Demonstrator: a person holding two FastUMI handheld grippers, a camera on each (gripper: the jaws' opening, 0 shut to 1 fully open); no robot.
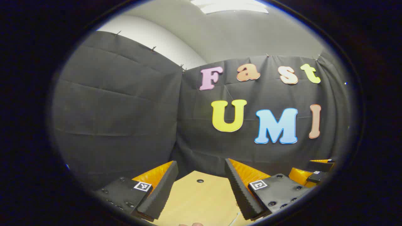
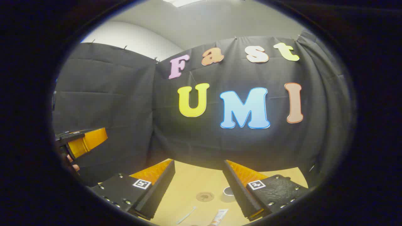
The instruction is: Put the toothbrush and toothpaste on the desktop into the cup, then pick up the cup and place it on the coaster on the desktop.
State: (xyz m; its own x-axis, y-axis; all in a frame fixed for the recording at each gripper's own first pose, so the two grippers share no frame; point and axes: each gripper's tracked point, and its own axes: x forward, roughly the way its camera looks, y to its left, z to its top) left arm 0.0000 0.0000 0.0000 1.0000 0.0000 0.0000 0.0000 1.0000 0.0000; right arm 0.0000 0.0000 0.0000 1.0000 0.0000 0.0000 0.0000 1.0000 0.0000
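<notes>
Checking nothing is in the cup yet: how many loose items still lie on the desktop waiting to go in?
2. In the right gripper view, the toothbrush lies near the bottom edge and the toothpaste just right of it, both in front of the coaster and cup.

The left gripper (image 1: 201, 188) shows at the bottom of the left gripper view, its two fingers spread wide apart with nothing between them, and it also appears at the left edge of the right gripper view with a hand (image 2: 70, 161) behind it. The right gripper (image 2: 199, 185) sits at the bottom of the right gripper view, jaws likewise parted and holding nothing, and shows again at the lower right edge of the left gripper view.
</notes>
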